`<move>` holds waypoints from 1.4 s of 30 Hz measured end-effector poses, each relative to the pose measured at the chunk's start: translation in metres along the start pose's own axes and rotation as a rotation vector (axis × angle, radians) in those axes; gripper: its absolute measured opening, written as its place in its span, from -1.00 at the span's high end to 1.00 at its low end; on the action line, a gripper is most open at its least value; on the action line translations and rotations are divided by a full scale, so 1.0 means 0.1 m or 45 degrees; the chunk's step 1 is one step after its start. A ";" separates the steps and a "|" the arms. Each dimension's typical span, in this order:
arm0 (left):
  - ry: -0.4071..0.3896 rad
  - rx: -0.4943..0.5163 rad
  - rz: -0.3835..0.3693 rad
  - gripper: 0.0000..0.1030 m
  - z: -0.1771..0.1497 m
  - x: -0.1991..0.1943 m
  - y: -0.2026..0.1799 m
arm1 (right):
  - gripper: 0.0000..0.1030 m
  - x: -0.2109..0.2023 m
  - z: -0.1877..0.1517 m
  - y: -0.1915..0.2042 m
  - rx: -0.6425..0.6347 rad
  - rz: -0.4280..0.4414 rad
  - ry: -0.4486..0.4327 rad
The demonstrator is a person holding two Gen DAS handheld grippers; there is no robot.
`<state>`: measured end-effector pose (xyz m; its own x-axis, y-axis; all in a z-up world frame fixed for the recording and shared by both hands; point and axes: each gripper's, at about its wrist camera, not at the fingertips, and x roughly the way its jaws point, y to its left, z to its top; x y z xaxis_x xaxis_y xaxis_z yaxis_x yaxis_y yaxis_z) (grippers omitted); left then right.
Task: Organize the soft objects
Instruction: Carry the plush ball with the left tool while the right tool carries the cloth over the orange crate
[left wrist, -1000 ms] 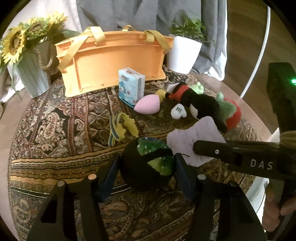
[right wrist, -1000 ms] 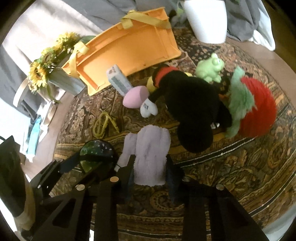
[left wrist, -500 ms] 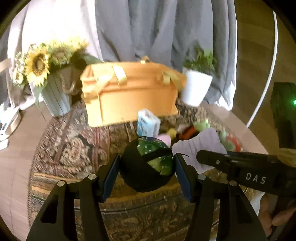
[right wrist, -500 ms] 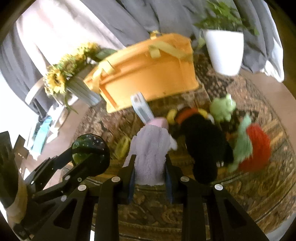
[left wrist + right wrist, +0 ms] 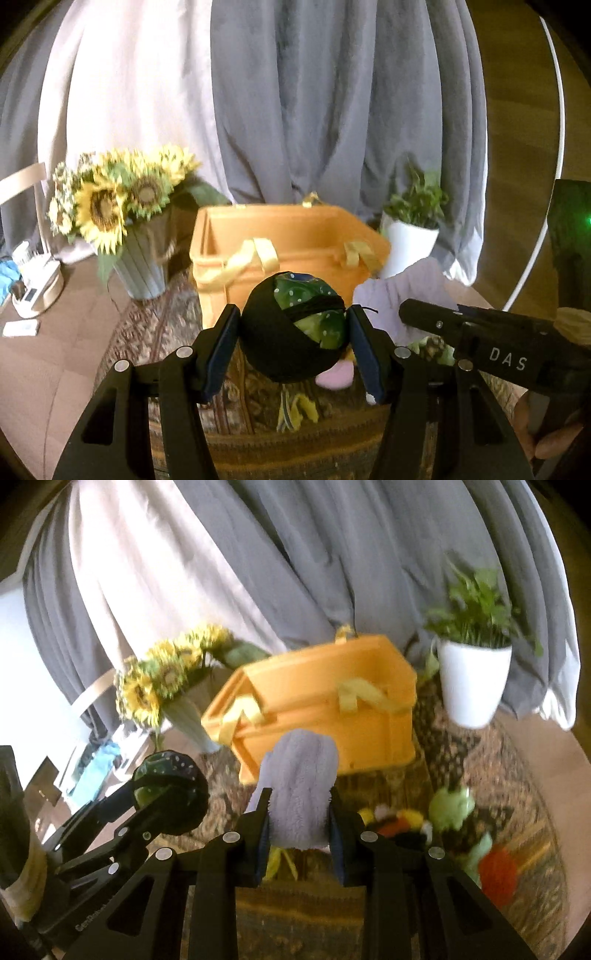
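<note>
The left gripper [image 5: 293, 328] holds a round soft ball [image 5: 291, 328], squeezed between its two blue pads. The ball is mostly black, with a green patch that has little white dots and a black band across it. It is up in the air, in front of the orange basket [image 5: 288, 236].

The right gripper [image 5: 299, 812] pinches a fuzzy pale purple cloth [image 5: 299, 786]. The cloth sticks up between the fingers like a soft mitten. It is in the air too, in front of the basket, and the ball is just to its left.

The basket is open at the top and has yellow straps. It sits on the patterned rug [image 5: 491, 775]. On its left is a pot of sunflowers [image 5: 118, 199], and on its right a white pot with a green plant [image 5: 472, 679].

On the rug lie a green frog toy [image 5: 450, 805] and a red fluffy toy [image 5: 496, 875].

A second ago both things were low, right down by the rug. Now both are lifted much higher, and you can see the top edge of the basket and lots of gray curtain [image 5: 332, 110] behind it. The grip on each thing looks the same as before.
</note>
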<state>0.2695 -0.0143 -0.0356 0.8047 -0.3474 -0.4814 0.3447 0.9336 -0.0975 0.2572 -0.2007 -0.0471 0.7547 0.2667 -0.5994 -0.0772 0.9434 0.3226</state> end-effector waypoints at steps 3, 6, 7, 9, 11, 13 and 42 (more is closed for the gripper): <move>-0.040 0.000 0.014 -0.14 0.11 0.01 0.02 | 0.45 -0.01 0.17 0.01 -0.012 0.007 -0.051; -0.086 0.001 0.028 -0.14 0.25 0.03 0.03 | 0.45 -0.01 0.35 0.02 -0.020 0.021 -0.105; -0.099 0.002 0.032 -0.14 0.28 0.04 0.04 | 0.45 -0.01 0.40 0.03 -0.025 0.026 -0.119; -0.125 0.004 0.043 -0.14 0.37 0.07 0.06 | 0.45 -0.01 0.51 0.05 -0.037 0.027 -0.156; -0.143 0.008 0.054 -0.14 0.44 0.11 0.07 | 0.45 0.02 0.62 0.06 -0.049 0.032 -0.182; -0.159 0.009 0.064 -0.14 0.52 0.17 0.09 | 0.45 0.06 0.72 0.06 -0.061 0.033 -0.204; 0.006 0.036 0.155 -0.14 1.01 1.63 0.34 | 0.45 1.45 1.52 -0.32 -0.061 -0.075 0.002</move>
<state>0.4611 -0.0476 -0.0298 0.8393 -0.2310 -0.4922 0.2578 0.9661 -0.0137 0.4677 -0.2217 -0.0330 0.7579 0.2108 -0.6173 -0.0640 0.9658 0.2512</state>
